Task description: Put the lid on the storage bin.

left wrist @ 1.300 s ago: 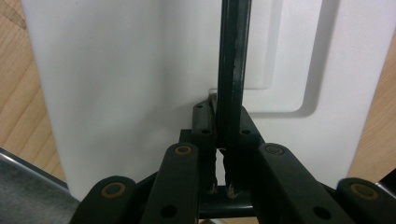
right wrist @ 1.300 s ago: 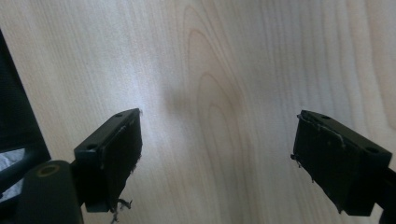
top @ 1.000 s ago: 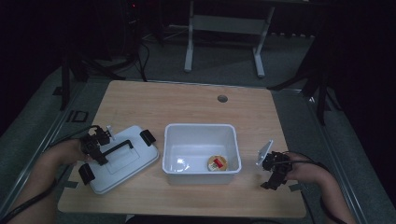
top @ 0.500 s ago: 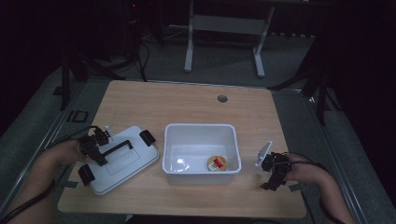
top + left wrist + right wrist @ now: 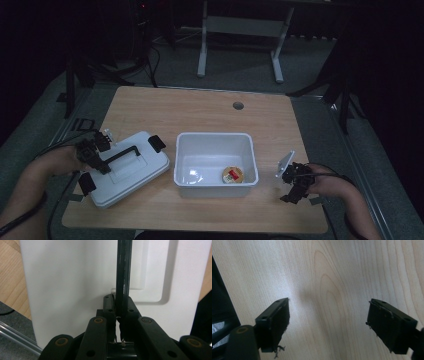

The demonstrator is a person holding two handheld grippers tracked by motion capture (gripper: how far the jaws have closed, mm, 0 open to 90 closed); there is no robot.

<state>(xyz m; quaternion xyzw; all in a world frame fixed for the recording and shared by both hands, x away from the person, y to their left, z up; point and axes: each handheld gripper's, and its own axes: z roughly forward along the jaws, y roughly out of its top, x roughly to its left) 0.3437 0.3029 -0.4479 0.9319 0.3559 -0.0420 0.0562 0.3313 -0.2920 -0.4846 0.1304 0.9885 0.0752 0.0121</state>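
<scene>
A white lid (image 5: 135, 172) with a black handle (image 5: 121, 152) lies at the left of the table, beside an open white bin (image 5: 215, 136). My left gripper (image 5: 101, 164) is shut on that handle; in the left gripper view the handle bar (image 5: 123, 277) runs up from between the pressed jaws, with the lid (image 5: 75, 277) behind it and my left gripper (image 5: 119, 312) closed around it. A small round tin with a red label (image 5: 233, 175) rests in the bin. To the bin's right, my right gripper (image 5: 291, 190) stands open over bare wood, and nothing lies between the jaws of my right gripper (image 5: 328, 322).
The wooden table (image 5: 200, 110) has a round cable hole (image 5: 238, 105) at the back. Black latches (image 5: 156, 142) sit on the lid's ends. A grey desk frame (image 5: 240, 30) stands on the floor beyond the table. The table's right edge is close to the right hand.
My left gripper has risen slightly with the lid's handle in it. The right gripper has stayed where it was.
</scene>
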